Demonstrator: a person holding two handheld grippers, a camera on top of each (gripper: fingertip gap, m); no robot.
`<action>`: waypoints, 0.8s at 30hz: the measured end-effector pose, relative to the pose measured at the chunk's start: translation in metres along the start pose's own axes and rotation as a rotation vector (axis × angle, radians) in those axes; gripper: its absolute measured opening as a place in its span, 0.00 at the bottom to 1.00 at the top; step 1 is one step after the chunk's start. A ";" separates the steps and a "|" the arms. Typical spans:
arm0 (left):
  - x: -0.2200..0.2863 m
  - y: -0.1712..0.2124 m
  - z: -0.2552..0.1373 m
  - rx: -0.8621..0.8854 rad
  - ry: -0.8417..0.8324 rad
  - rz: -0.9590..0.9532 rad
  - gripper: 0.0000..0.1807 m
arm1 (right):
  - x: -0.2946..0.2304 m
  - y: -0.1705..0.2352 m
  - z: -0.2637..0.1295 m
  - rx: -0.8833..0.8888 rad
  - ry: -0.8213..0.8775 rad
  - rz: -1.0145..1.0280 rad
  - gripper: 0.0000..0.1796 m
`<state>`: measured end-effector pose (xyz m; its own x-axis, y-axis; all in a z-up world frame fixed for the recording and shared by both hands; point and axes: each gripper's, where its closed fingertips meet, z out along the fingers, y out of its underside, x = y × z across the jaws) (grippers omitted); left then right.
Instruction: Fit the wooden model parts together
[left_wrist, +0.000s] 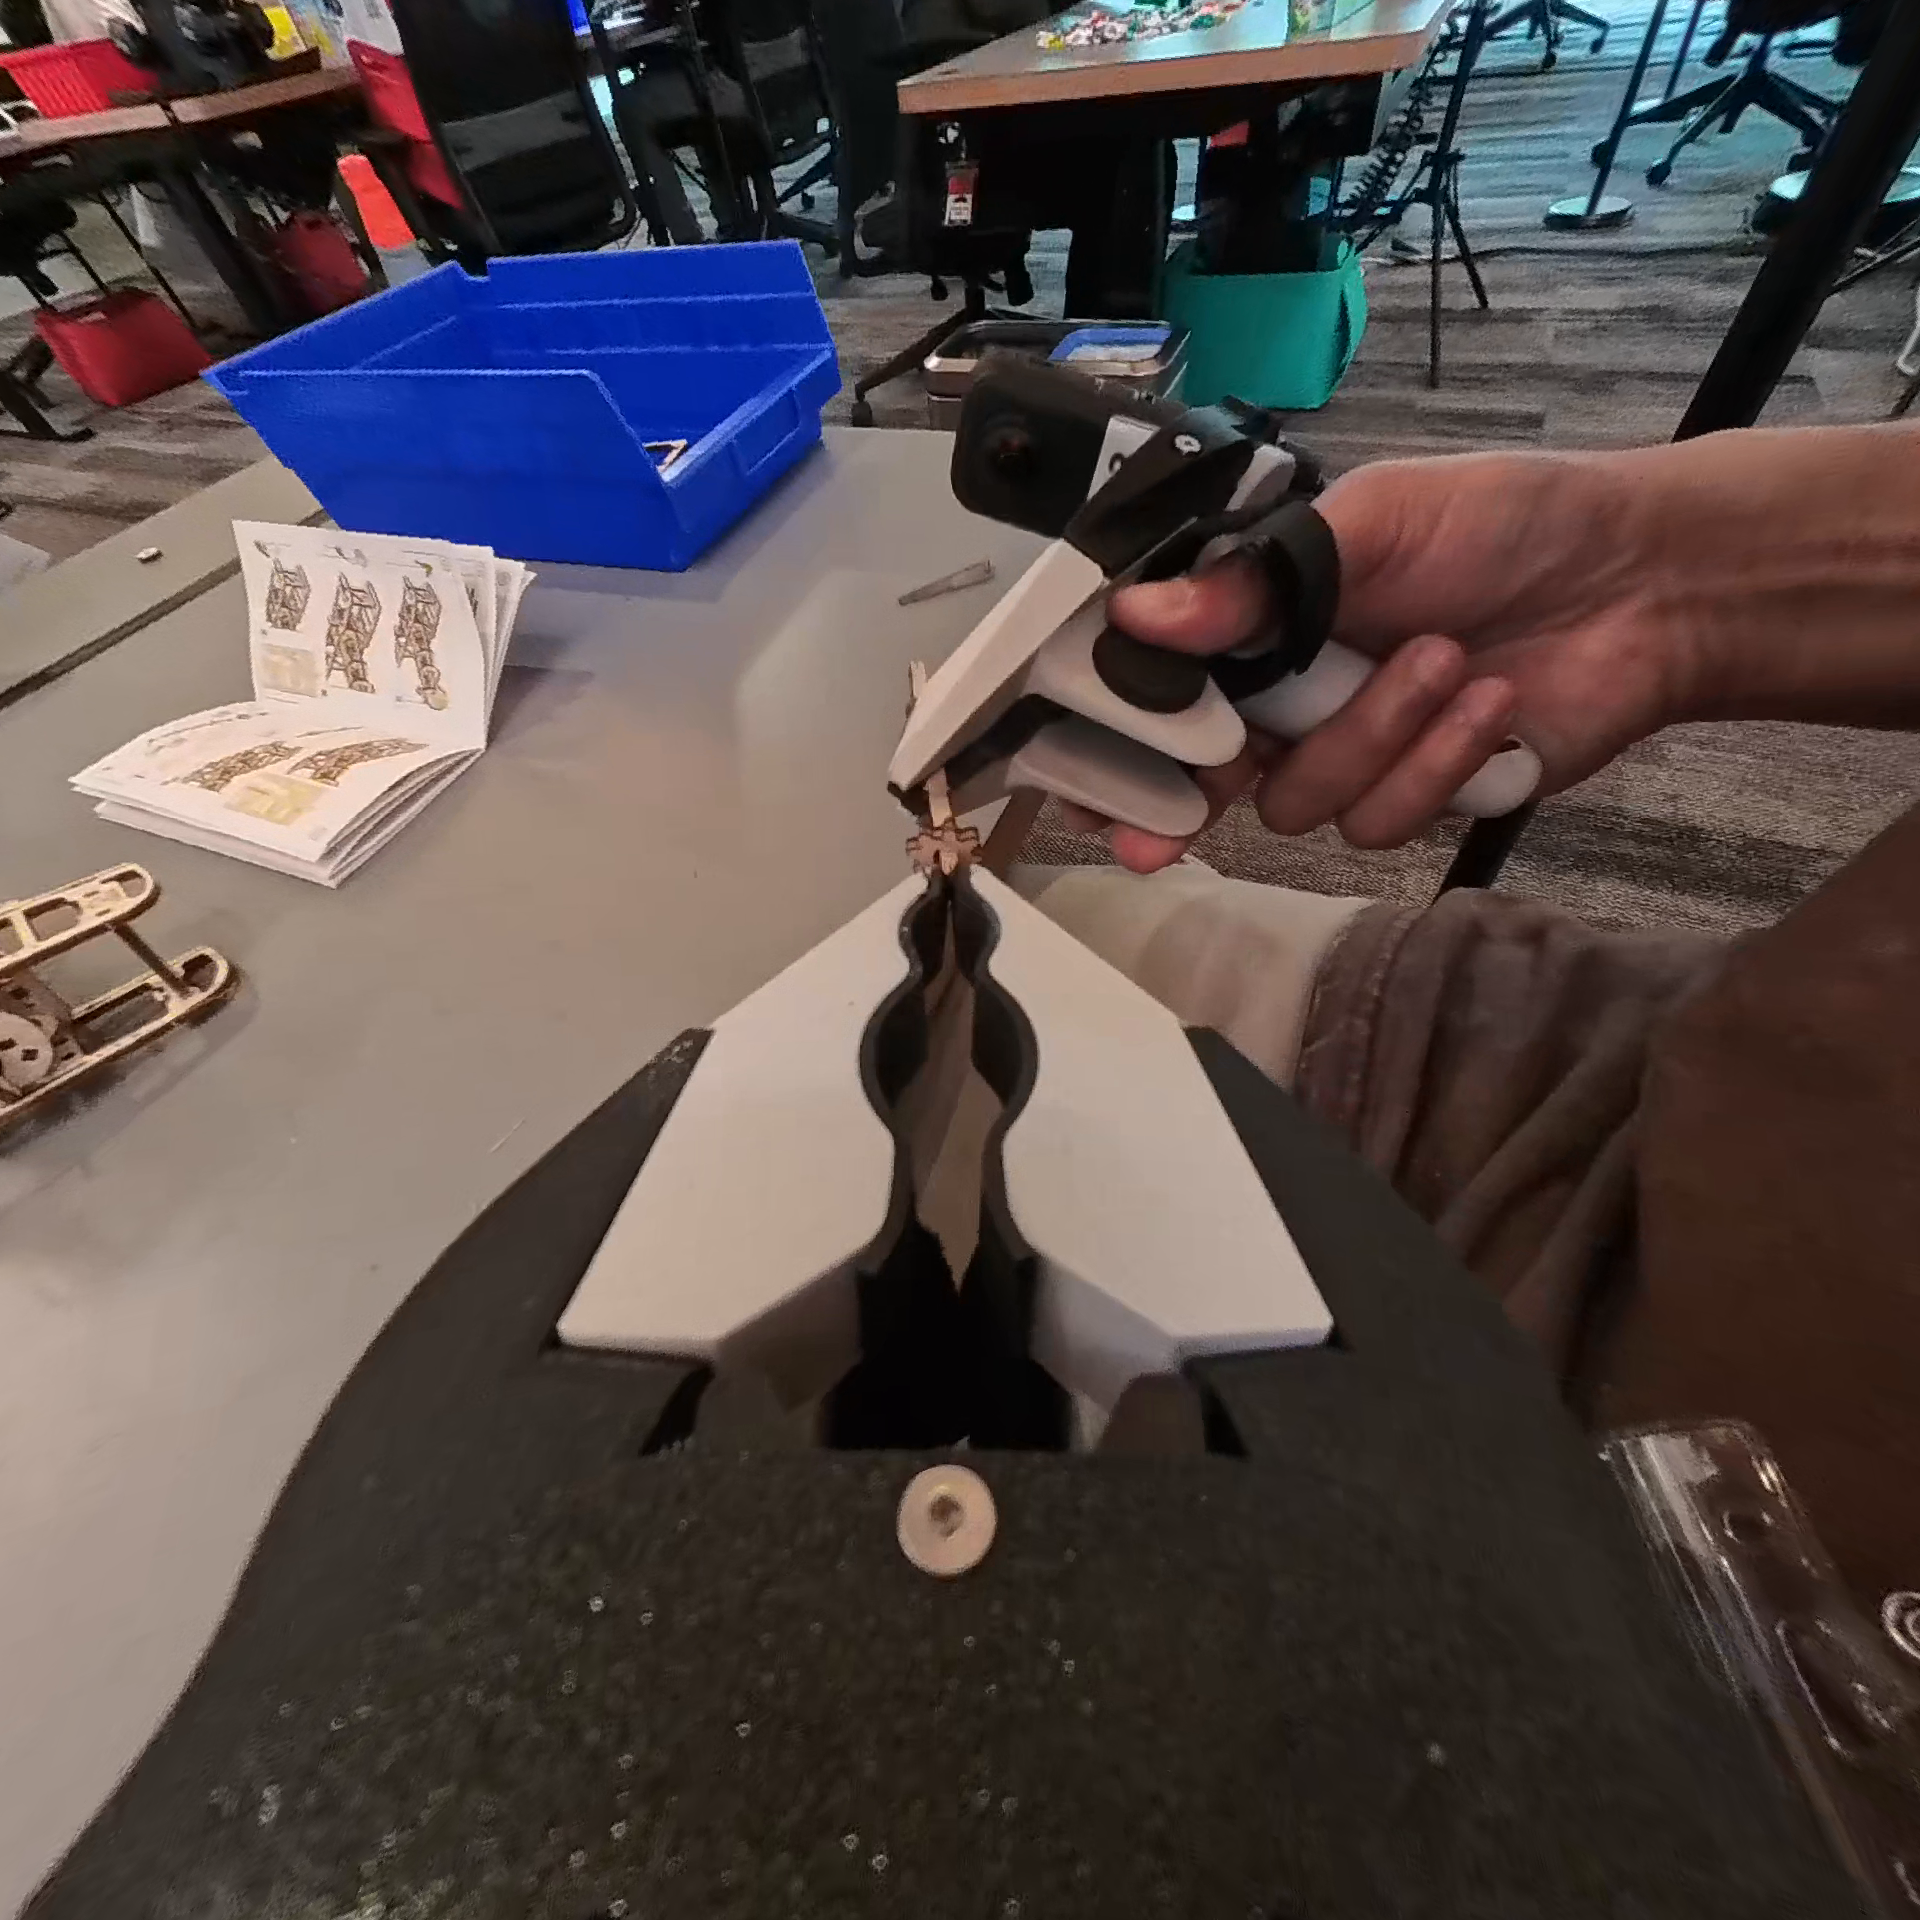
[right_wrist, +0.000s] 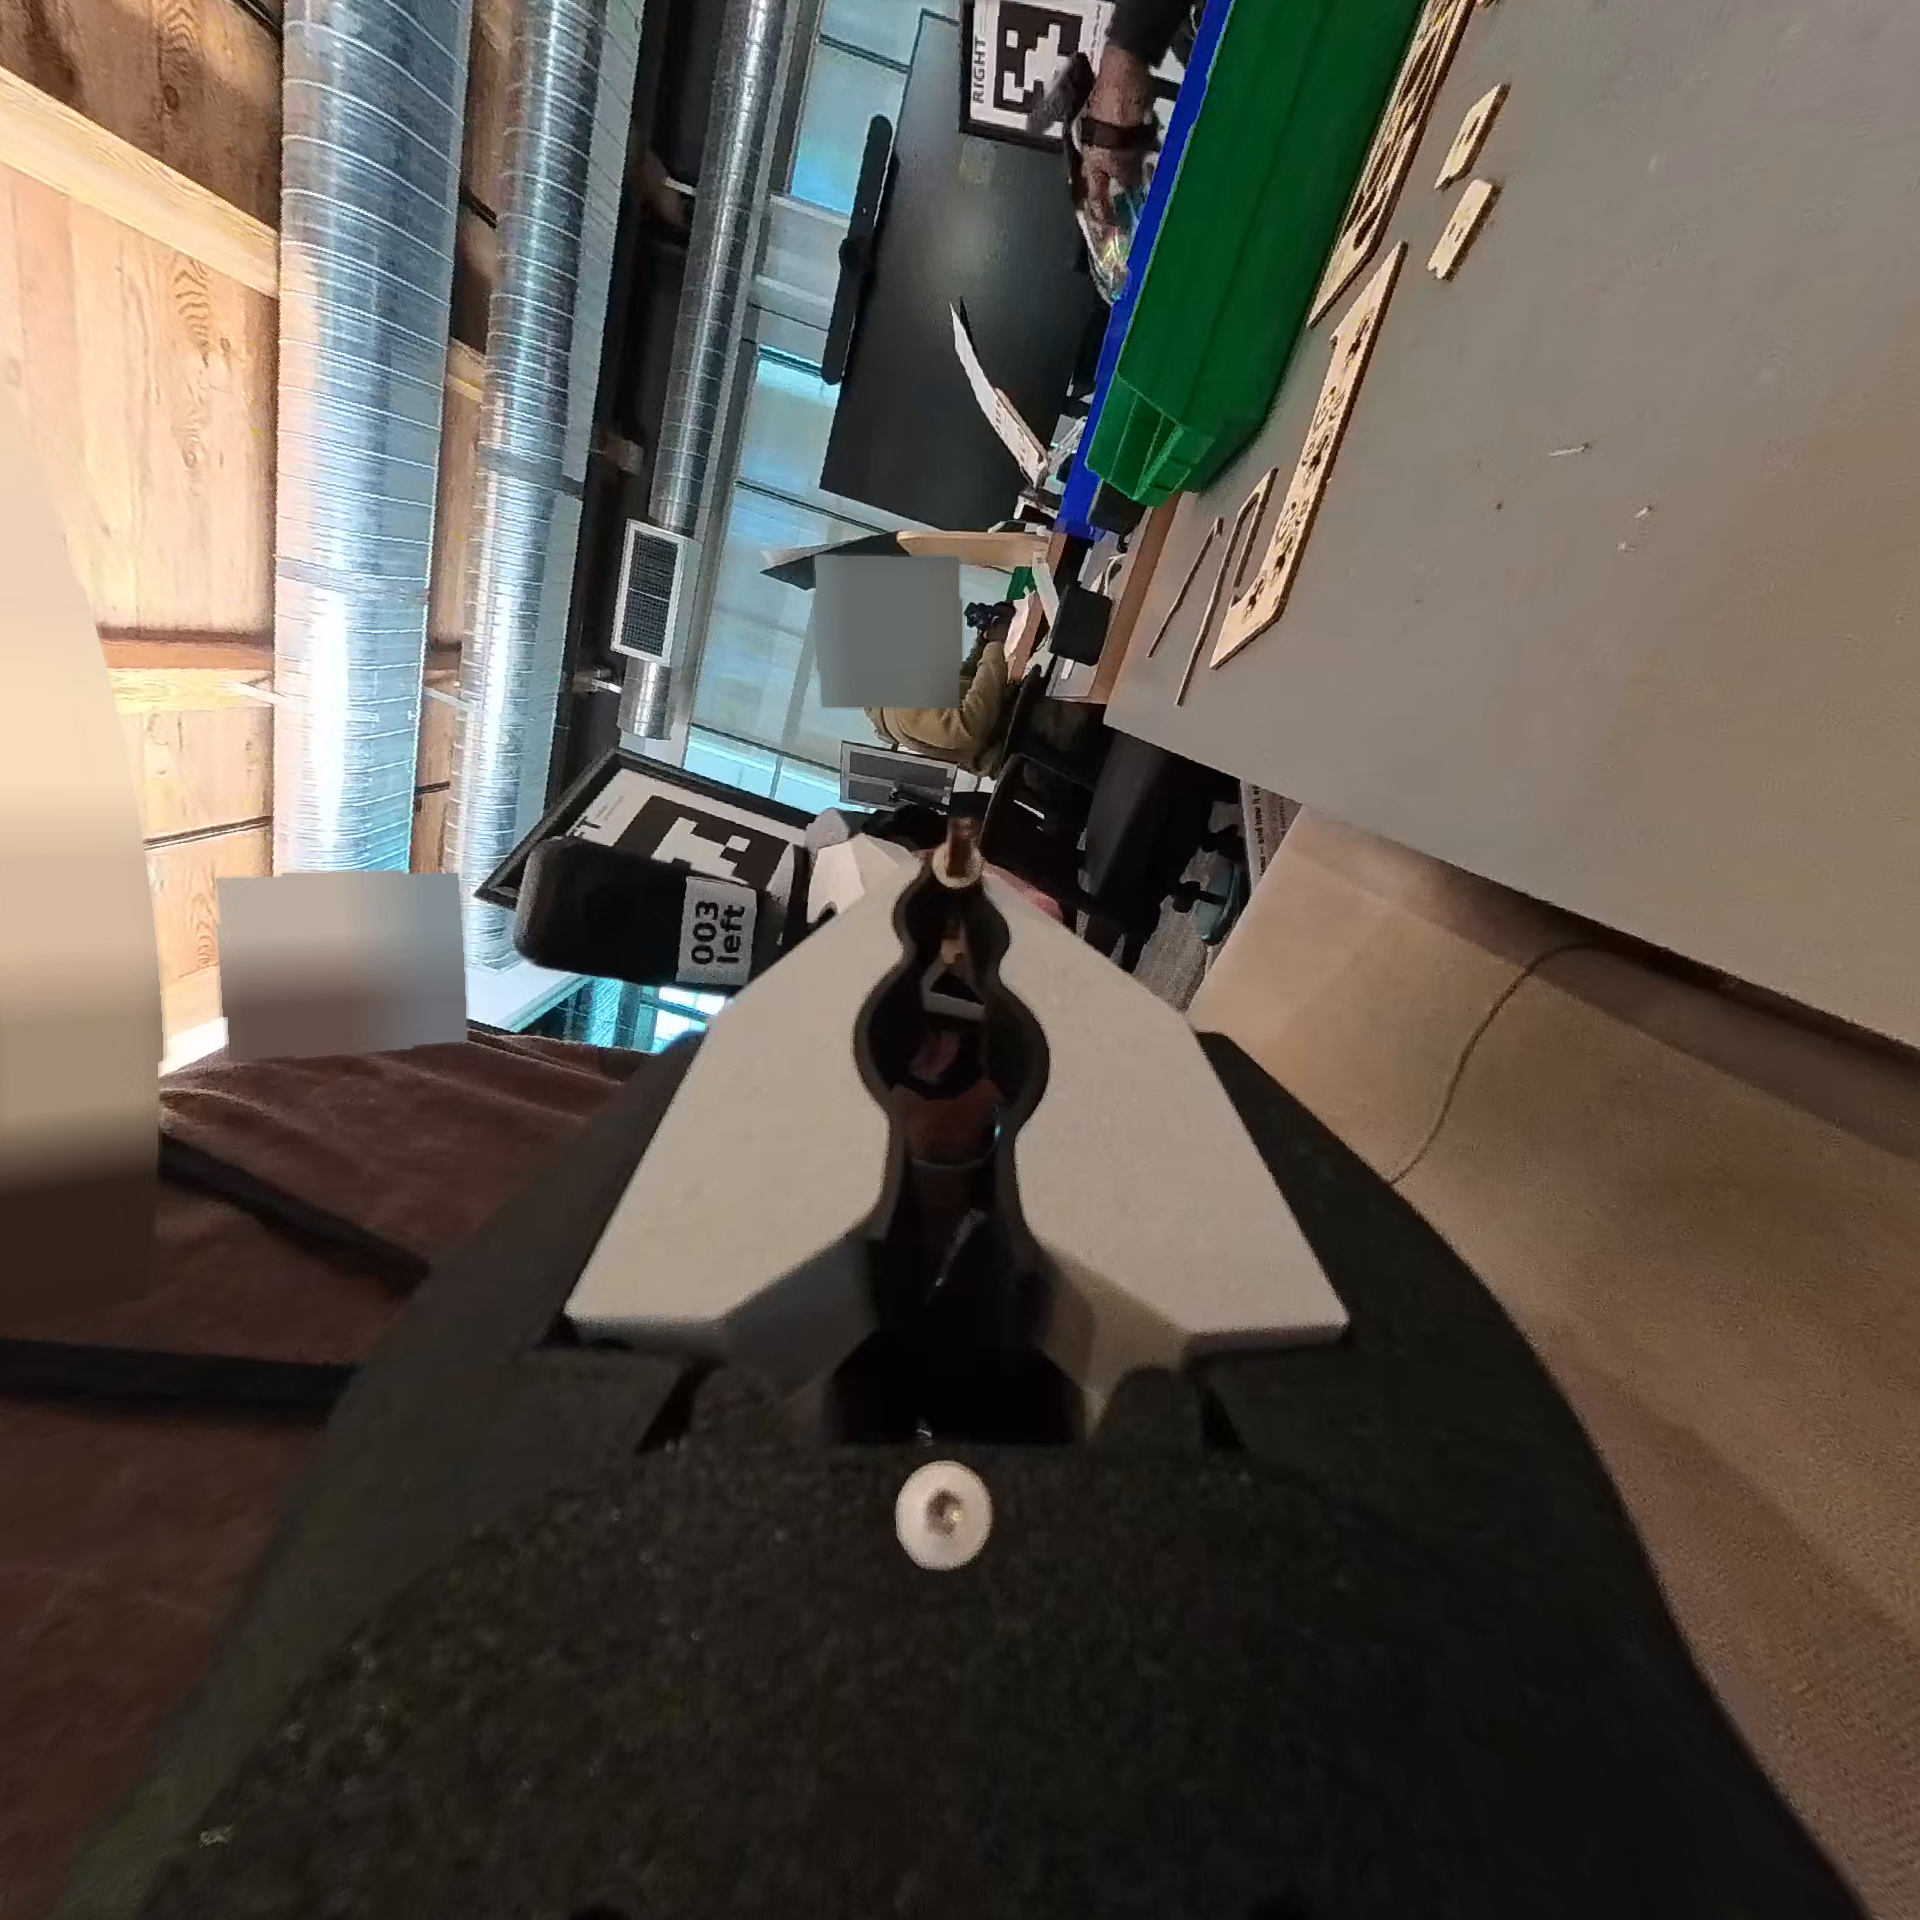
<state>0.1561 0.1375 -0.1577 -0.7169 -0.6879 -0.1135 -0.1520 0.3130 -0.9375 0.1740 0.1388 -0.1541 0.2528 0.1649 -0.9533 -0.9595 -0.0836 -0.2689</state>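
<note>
A small wooden gear piece (left_wrist: 943, 844) is held in mid-air above the desk (left_wrist: 644, 790) edge, between the two tongs. The left tongs (left_wrist: 948, 881) pinch it from below; the right tongs (left_wrist: 914, 795), tips closed, grip a thin wooden part meeting it. Joining appears underway, not seated. A partly built wooden model (left_wrist: 94, 977), an open instruction booklet (left_wrist: 332, 696) and a blue bin (left_wrist: 540, 395) remain on the grey desk in an office room.
</note>
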 end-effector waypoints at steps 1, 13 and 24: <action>0.001 0.001 0.001 -0.005 0.005 -0.004 0.00 | 0.001 0.000 0.000 -0.001 0.002 -0.001 0.01; 0.001 0.003 -0.001 -0.010 0.005 -0.019 0.01 | 0.000 0.004 0.005 -0.027 0.010 -0.017 0.01; 0.000 0.007 0.007 -0.050 -0.086 0.089 0.00 | 0.006 0.002 0.002 -0.023 0.092 -0.081 0.01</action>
<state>0.1600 0.1352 -0.1665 -0.6686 -0.7087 -0.2250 -0.1256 0.4059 -0.9052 0.1734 0.1411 -0.1604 0.3404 0.0812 -0.9368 -0.9328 -0.0964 -0.3473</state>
